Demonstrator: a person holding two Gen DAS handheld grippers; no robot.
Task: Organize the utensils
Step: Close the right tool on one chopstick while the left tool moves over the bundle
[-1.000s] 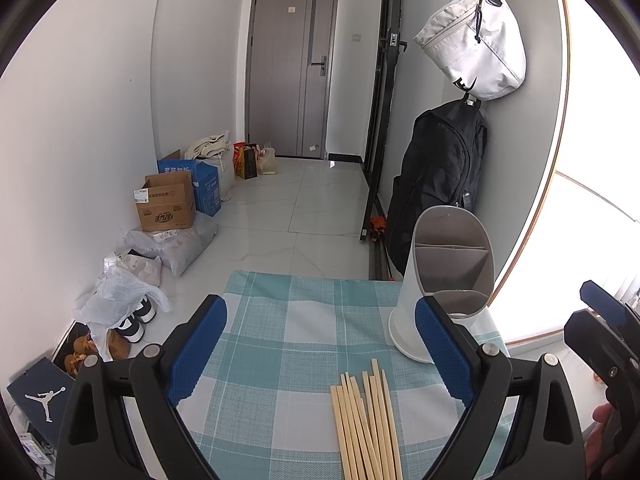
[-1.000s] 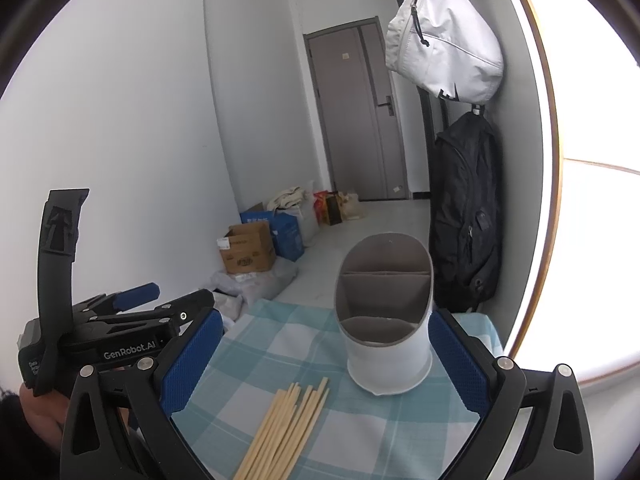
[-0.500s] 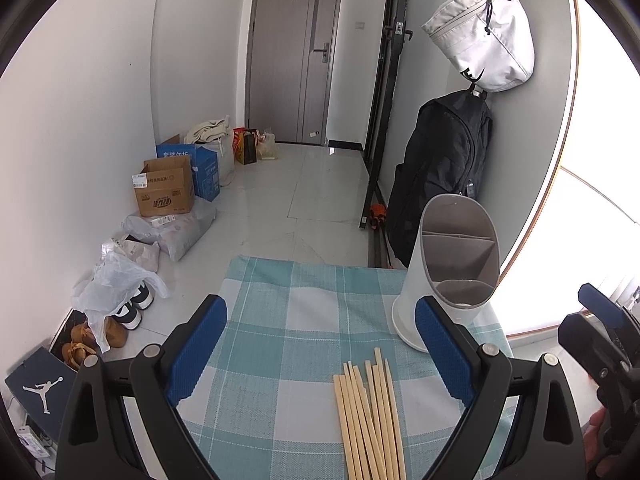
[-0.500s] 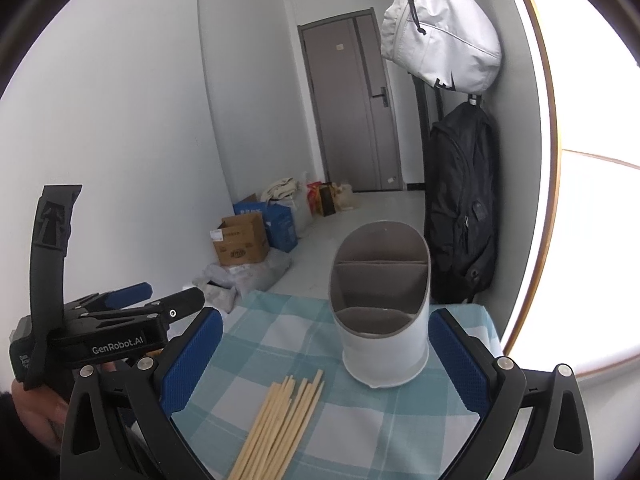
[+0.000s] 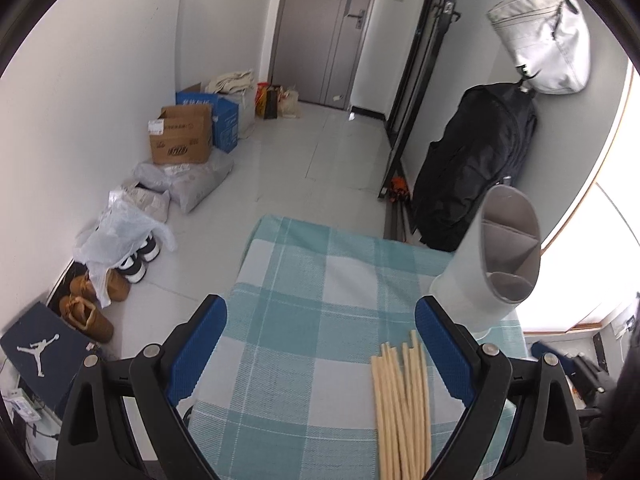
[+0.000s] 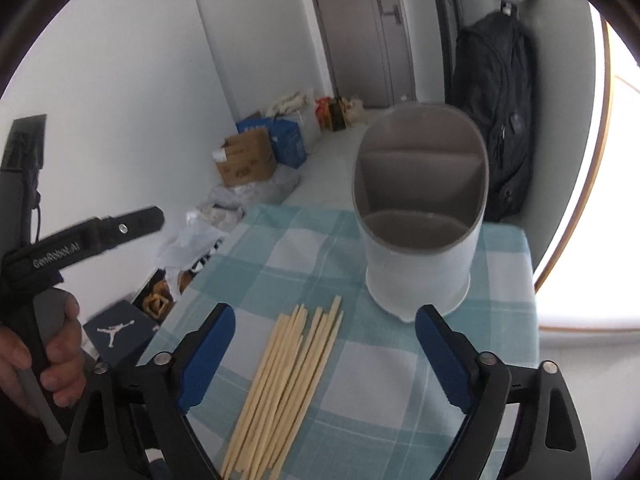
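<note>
White walls and a pale tiled floor framed the scene, with a grey door (image 5: 320, 32) at the far end and a black backpack (image 5: 476, 168) hanging on the right wall under a white bag (image 5: 548, 52). Cardboard boxes (image 5: 182, 136), plastic bags and shoes lined the left wall. Nearest me stood the table, covered by a teal checked cloth (image 5: 304, 320).

A white utensil holder (image 6: 420, 240) with grey inner compartments stood upright near the table's far right corner; I could see nothing in its compartments. A bundle of pale wooden chopsticks (image 6: 288, 384) lay flat on the cloth toward the near edge, just in front of the holder and apart from it.

My right gripper (image 6: 320, 356) hung over the chopsticks, its blue pads spread on either side of the bundle without touching it; its jaws had just been closing. My left gripper (image 5: 320, 352) was spread wide above the cloth, with the chopsticks beside its right finger (image 5: 440, 356) and nothing held. In the right wrist view, a hand (image 6: 44, 360) gripped the left tool's handle at the table's left side.
</note>
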